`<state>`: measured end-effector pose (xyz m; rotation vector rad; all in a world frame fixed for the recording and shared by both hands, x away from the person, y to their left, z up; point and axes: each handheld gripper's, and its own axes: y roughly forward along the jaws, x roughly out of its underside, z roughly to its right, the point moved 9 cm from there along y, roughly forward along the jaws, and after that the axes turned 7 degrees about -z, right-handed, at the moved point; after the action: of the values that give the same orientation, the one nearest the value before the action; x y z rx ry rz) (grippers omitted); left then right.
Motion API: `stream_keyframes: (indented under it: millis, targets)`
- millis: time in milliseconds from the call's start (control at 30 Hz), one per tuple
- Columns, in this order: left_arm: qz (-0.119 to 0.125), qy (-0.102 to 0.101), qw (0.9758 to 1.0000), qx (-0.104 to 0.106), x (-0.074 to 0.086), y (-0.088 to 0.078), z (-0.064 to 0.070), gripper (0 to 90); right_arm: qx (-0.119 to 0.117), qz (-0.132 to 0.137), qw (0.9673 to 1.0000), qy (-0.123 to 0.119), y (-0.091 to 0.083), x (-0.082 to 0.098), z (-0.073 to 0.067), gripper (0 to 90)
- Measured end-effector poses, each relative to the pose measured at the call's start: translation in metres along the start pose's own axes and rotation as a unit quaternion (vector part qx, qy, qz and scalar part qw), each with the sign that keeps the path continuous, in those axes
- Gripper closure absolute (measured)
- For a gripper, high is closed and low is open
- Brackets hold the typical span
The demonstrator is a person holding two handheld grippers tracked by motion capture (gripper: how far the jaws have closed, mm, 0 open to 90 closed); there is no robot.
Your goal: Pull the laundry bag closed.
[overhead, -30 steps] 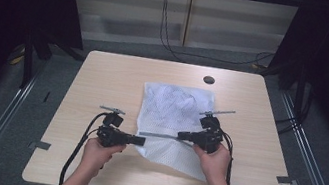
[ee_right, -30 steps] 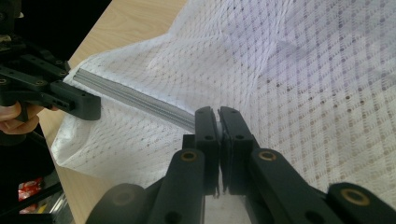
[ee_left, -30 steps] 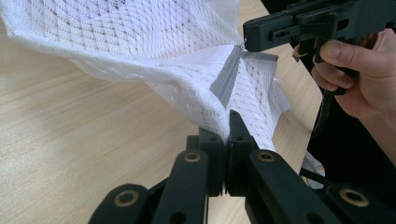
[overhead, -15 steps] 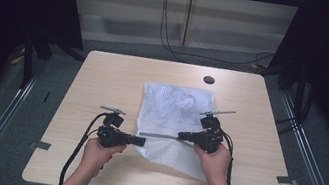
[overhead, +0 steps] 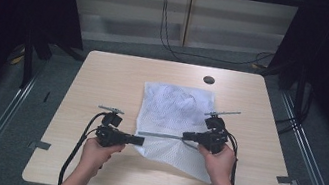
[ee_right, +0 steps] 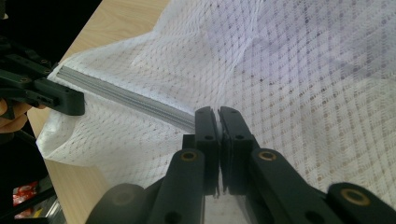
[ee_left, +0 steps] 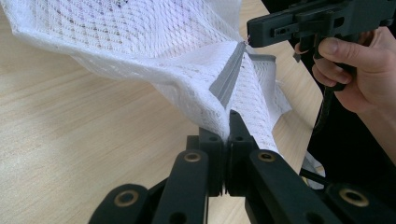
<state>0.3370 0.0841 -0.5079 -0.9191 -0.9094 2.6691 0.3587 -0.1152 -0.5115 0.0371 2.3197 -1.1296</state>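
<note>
We see one white mesh bag (overhead: 173, 119) toward the table's (overhead: 104, 77) right near edge, its grey zipper (overhead: 160, 135) stretched between two grippers: left gripper (overhead: 140, 140) and right gripper (overhead: 185, 136) both clamp it; one grommet hole (overhead: 209, 79) lies near the far edge

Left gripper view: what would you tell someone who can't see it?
The left gripper pinches a white mesh bag beside its grey zipper above a wooden table. The right gripper holds the zipper's far end.
</note>
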Motion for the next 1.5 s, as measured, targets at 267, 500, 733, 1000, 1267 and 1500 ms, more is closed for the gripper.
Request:
stream_keyframes:
  millis: [267, 500, 733, 1000, 1267, 1500]
  targets:
    - [-0.001, 0.001, 1.0, 0.0, 0.0002, 0.0001, 0.0001, 88.8, 0.001, 0.0, 1.0, 0.003, -0.0002, -0.0003, 0.0015, 86.8]
    - [-0.004, 0.005, 1.0, 0.002, 0.0009, -0.0007, 0.0002, 88.8, 0.006, 0.003, 1.0, 0.003, -0.0013, -0.0008, 0.0041, 86.8]
    - [0.0, 0.002, 1.0, 0.002, 0.0003, 0.0002, 0.0007, 88.8, 0.006, 0.005, 1.0, 0.005, -0.0018, -0.001, 0.0047, 86.8]
    - [0.0, -0.001, 1.0, 0.0, 0.0008, 0.0011, 0.0005, 88.8, 0.015, 0.0, 0.9999, -0.001, -0.0004, -0.0011, 0.005, 86.8]
    - [-0.003, 0.0, 1.0, 0.001, 0.0013, 0.0015, 0.0, 88.8, 0.017, 0.001, 0.9999, 0.003, -0.0015, -0.0008, 0.0073, 86.8]
    - [-0.007, 0.005, 1.0, 0.001, 0.0022, 0.0006, -0.0004, 88.8, 0.014, 0.001, 0.9999, 0.008, -0.0034, 0.0, 0.0096, 86.8]
